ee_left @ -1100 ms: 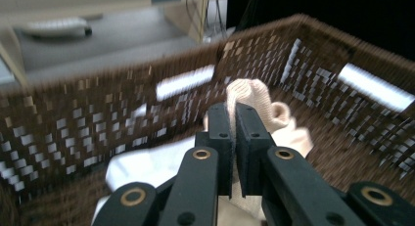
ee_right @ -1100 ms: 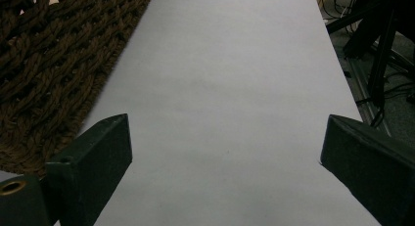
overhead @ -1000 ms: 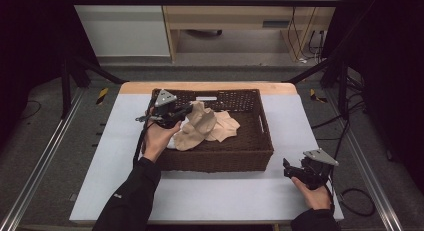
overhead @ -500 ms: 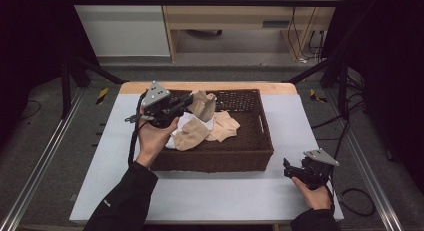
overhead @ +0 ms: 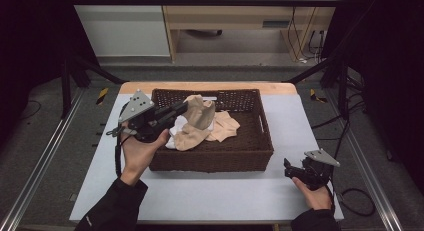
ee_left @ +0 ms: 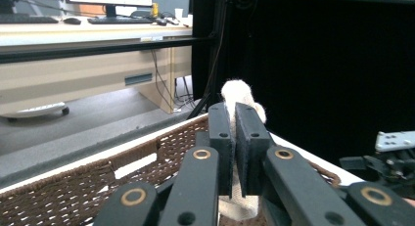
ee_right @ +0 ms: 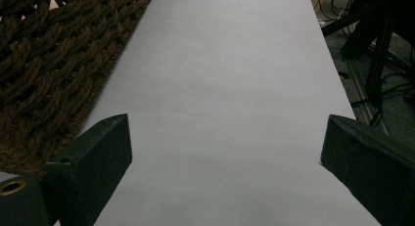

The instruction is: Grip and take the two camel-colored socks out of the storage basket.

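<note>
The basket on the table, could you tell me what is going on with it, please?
A person is taking clothes out of the brown wicker basket. The left gripper is shut on a beige sock, held up above the pale garments lying inside. The right gripper rests open on the white table beside the basket's near right corner, holding nothing.

Cloths [overhead: 200,126] in basket [overhead: 250,156], mid table [overhead: 225,196].
</note>
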{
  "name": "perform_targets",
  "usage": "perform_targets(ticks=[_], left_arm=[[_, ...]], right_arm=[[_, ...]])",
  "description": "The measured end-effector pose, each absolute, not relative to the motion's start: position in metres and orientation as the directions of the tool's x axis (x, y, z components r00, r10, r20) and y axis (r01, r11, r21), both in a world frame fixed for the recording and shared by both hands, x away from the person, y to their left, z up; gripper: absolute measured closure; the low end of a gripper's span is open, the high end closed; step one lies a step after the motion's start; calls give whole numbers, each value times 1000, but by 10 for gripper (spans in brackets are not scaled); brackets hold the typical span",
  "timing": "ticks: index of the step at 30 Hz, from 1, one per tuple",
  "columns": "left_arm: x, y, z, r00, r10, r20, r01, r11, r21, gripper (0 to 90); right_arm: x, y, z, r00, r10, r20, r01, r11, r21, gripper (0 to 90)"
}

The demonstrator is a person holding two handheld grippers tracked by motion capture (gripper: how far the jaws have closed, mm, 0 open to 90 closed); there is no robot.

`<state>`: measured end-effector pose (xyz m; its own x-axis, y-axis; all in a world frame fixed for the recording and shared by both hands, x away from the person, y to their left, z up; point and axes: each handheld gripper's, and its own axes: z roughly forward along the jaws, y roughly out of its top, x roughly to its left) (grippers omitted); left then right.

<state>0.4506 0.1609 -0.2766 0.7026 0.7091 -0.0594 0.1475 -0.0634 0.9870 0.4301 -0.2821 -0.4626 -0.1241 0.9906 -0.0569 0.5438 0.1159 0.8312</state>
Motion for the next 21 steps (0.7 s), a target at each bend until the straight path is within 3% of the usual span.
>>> perform_targets(ticks=[21], left_arm=[[392, 185, -291, 769, 638, -44, 121, -78, 990, 861]], right_arm=[[429, -282, -463, -123, 991, -57, 544, 115, 831, 52]])
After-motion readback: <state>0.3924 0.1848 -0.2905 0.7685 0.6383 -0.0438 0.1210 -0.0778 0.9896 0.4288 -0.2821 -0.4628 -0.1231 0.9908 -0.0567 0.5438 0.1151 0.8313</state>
